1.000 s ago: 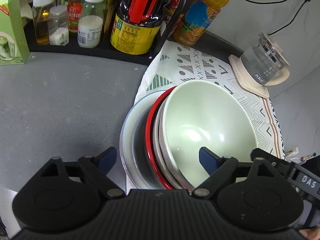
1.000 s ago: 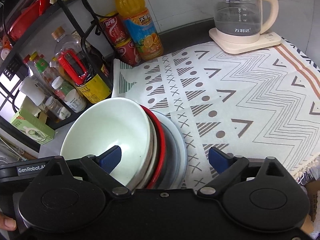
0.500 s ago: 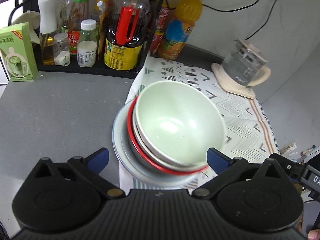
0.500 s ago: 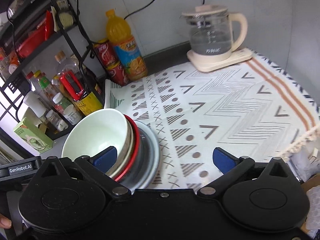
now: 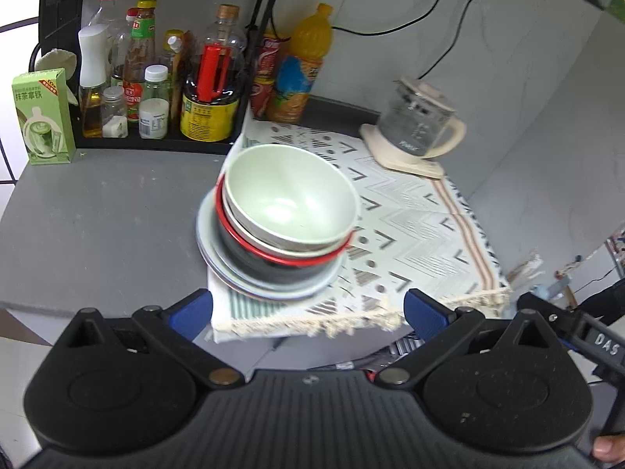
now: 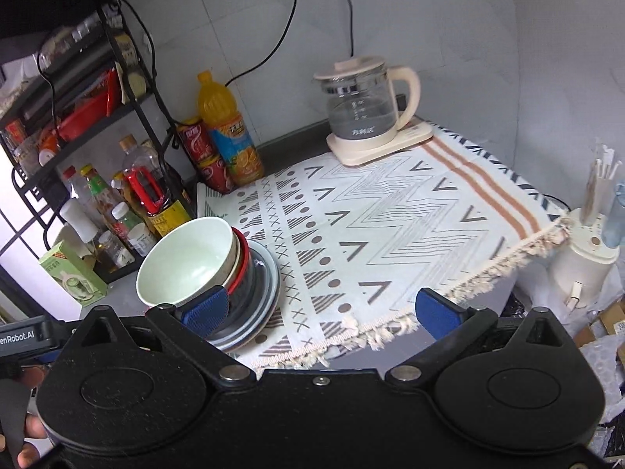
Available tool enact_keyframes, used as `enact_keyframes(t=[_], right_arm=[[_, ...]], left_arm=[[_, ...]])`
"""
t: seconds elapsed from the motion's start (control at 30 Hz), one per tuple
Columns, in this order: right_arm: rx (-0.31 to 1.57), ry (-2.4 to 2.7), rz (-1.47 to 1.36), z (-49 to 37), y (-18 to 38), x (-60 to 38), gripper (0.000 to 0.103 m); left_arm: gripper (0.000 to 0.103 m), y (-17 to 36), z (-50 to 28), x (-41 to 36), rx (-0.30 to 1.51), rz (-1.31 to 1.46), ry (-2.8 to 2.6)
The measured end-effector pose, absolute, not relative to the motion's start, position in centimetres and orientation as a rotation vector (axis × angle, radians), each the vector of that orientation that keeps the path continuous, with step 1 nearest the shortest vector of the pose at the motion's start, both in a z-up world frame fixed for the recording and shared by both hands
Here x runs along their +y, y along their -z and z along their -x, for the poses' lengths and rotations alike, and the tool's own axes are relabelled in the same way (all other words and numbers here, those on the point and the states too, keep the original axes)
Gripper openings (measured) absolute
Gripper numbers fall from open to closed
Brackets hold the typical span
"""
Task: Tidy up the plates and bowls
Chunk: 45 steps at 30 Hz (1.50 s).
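Note:
A stack of dishes stands on the left front corner of the patterned cloth (image 5: 422, 226). A pale green bowl (image 5: 289, 199) is on top, nested in a grey bowl and a black bowl with a red rim (image 5: 273, 262), on a grey-blue plate (image 5: 218, 265). The stack also shows in the right wrist view, with the green bowl (image 6: 187, 262) and the plate (image 6: 269, 281). My left gripper (image 5: 308, 308) is open and empty, off the table's front edge, below the stack. My right gripper (image 6: 324, 308) is open and empty, right of the stack; its left fingertip (image 6: 207, 308) overlaps the stack in view.
A black rack (image 5: 156, 78) with sauce bottles stands at the back left, with a green carton (image 5: 43, 117) beside it. An orange juice bottle (image 6: 226, 133) and red cans stand at the back. A glass kettle (image 6: 363, 109) sits at the back right. A white appliance (image 6: 586, 258) stands beyond the table's right edge.
Both grippers have pulled back and up from the stack, which now looks smaller and farther. Their jaws stay open. The stack has not moved.

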State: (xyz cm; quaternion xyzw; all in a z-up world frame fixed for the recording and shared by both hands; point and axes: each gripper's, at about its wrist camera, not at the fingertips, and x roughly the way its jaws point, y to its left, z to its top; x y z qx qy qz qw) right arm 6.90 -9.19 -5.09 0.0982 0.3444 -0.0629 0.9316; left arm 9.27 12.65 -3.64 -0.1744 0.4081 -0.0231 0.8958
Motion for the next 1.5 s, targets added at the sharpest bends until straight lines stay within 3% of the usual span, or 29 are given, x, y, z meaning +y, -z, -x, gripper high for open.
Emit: enact_keyframes(t=[0.83, 1.5], right_arm=[[0.623, 0.112, -0.111, 5.7, 2.9, -8.1, 0.103], [0.595, 0.073, -0.089, 8.3, 2.8, -7.1, 0.103]], left_arm=[[0.103, 1.0, 2.9, 9.7, 0.752, 0.204, -0.002], [0.103, 0.7, 4.8, 9.4, 0.727, 0.181, -0.006]])
